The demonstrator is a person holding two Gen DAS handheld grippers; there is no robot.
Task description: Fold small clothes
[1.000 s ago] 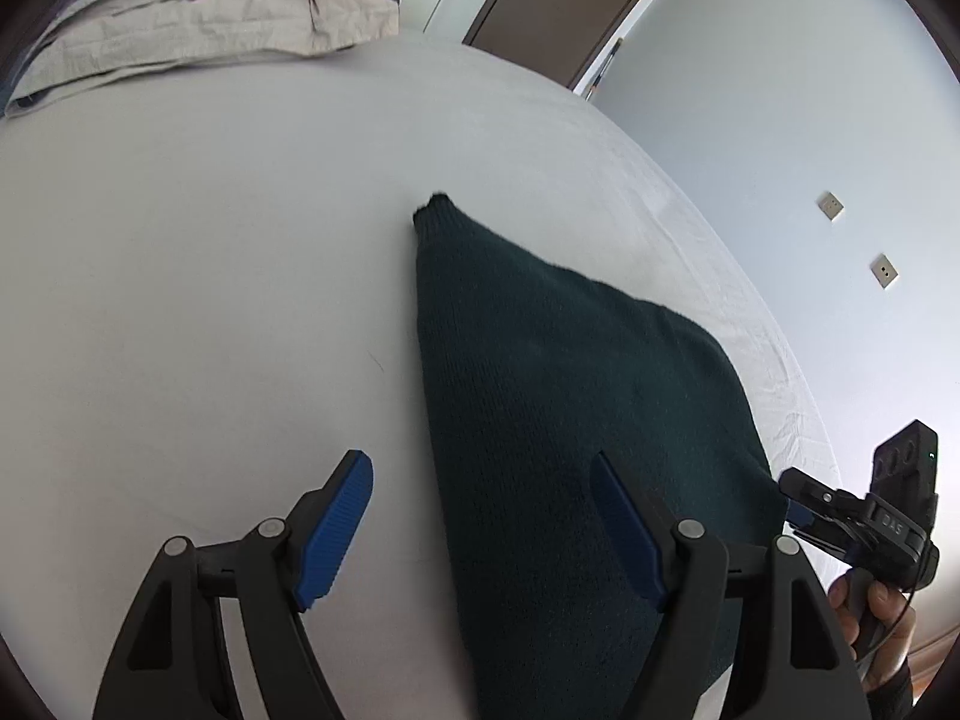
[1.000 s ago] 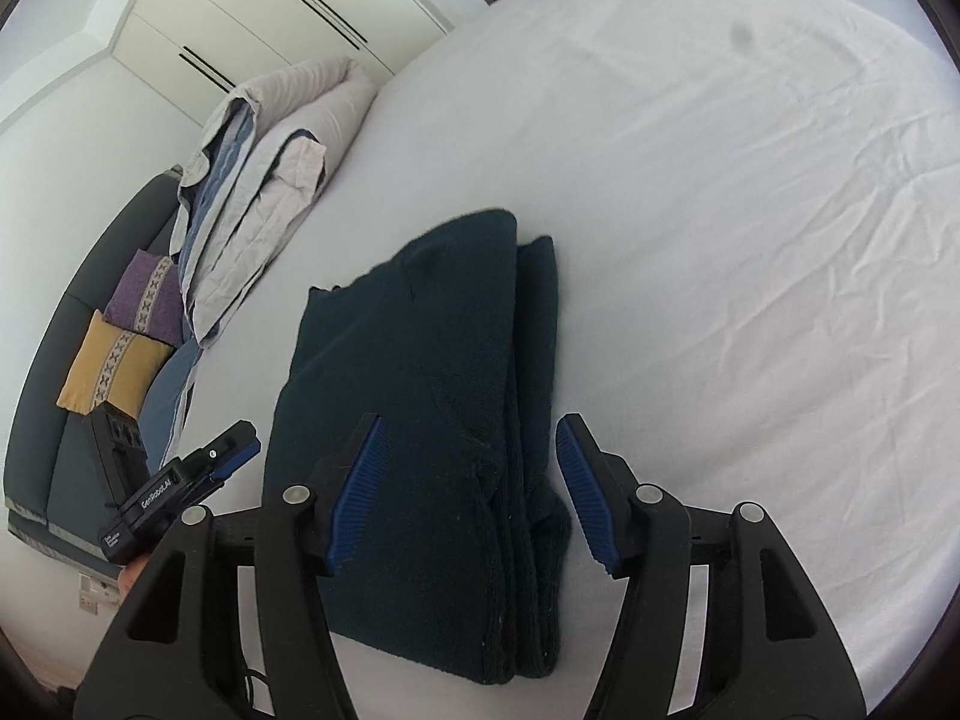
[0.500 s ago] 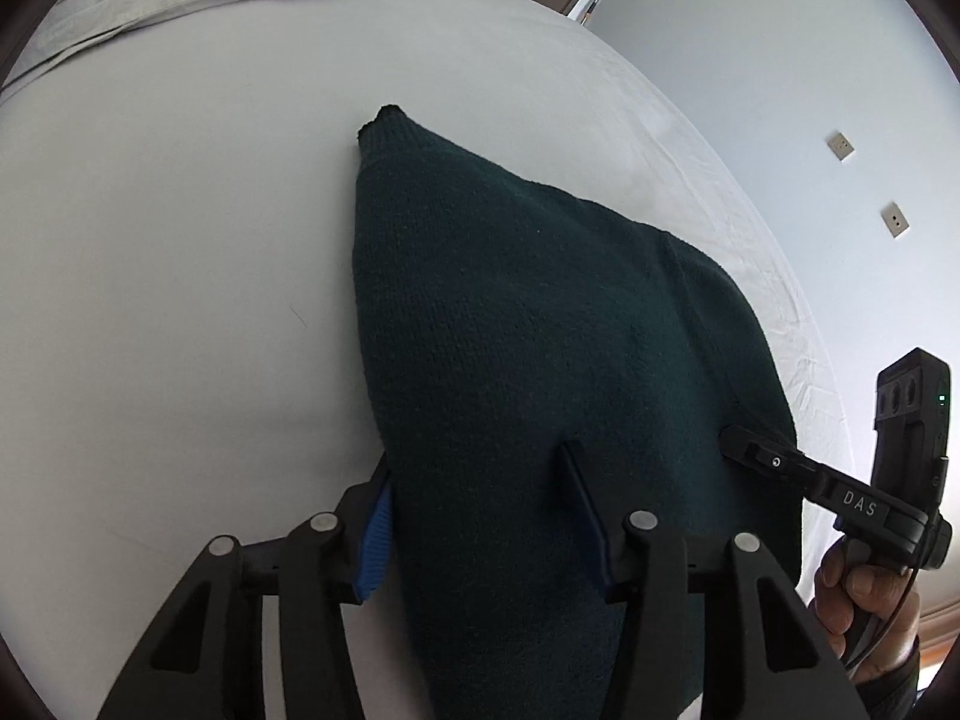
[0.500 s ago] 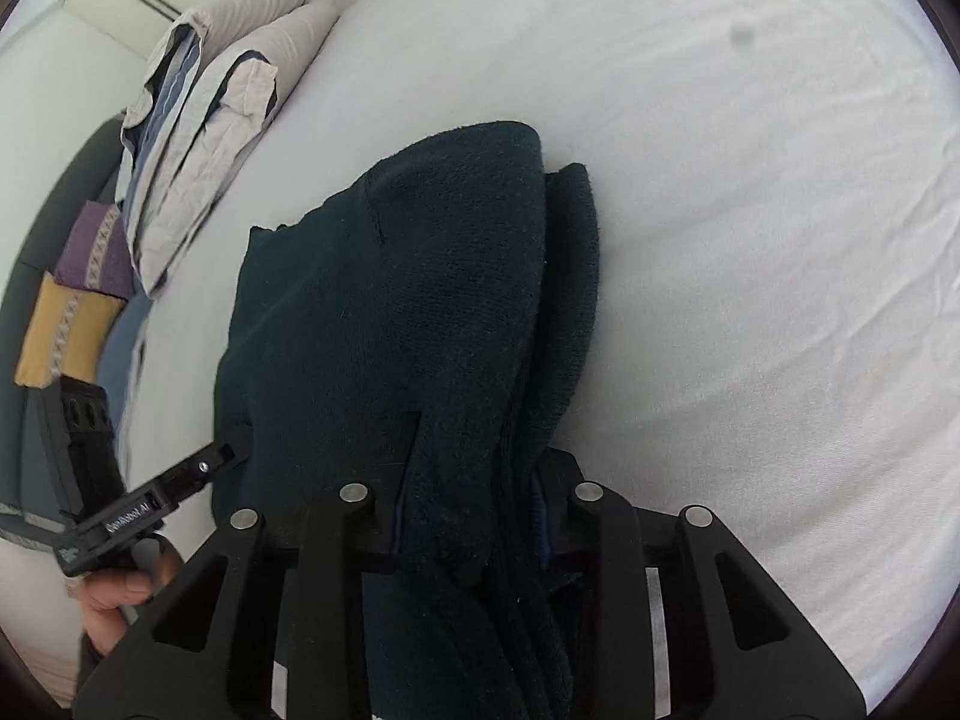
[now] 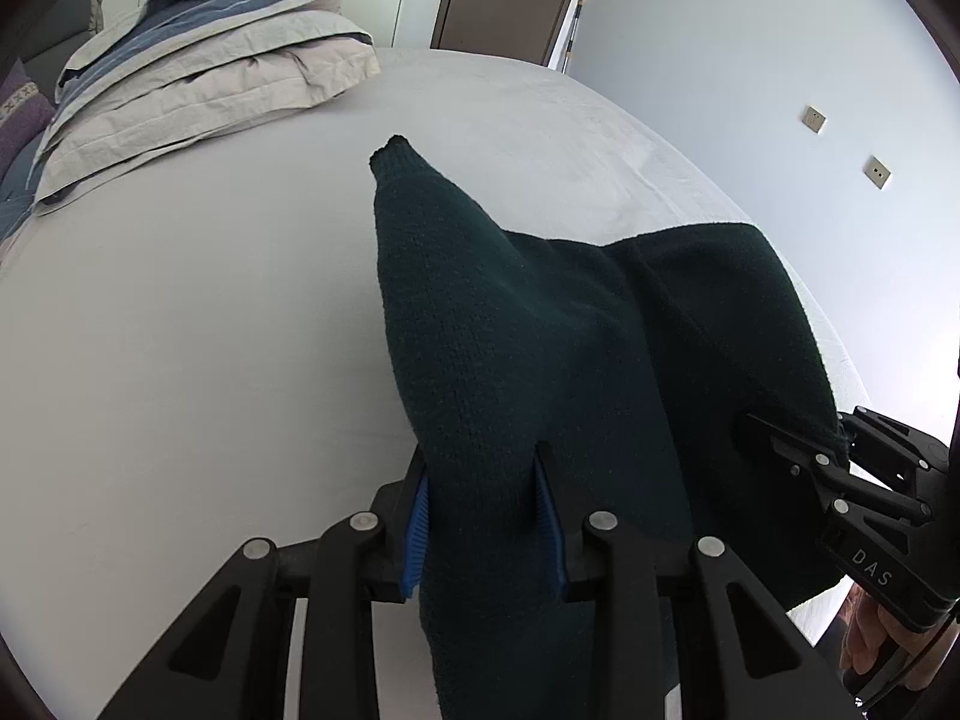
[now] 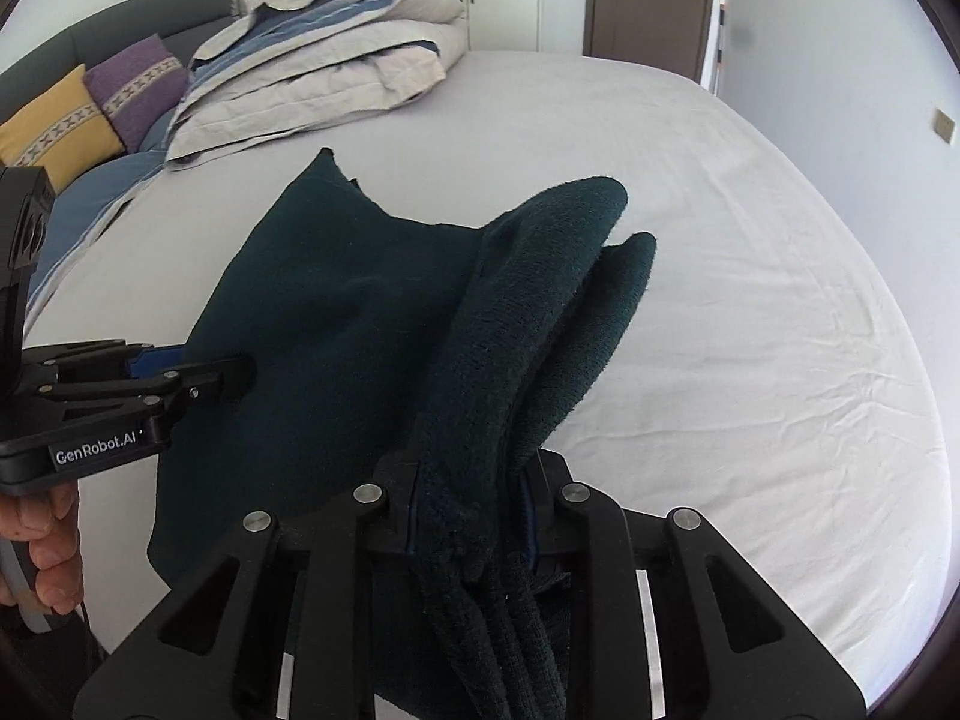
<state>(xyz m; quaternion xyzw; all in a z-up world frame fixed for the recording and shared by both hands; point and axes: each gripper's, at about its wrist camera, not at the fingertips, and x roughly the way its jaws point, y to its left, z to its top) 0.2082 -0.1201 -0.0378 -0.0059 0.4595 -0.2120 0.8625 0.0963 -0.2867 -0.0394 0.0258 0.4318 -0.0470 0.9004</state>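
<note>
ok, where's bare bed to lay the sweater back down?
Bare sheet right of the dark green sweater, out to the bed edge; more between it and the folded duvet. Crowded at the near edge, where the left tool and right tool clamp it.

Matt knitted sweater (image 5: 540,330); smooth cotton sheet (image 5: 180,330); ribbed pads (image 5: 420,516).

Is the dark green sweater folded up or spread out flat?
Folded, partly. The sweater is doubled into layers that show at the right claw, and both claws lift its near edge.
</note>
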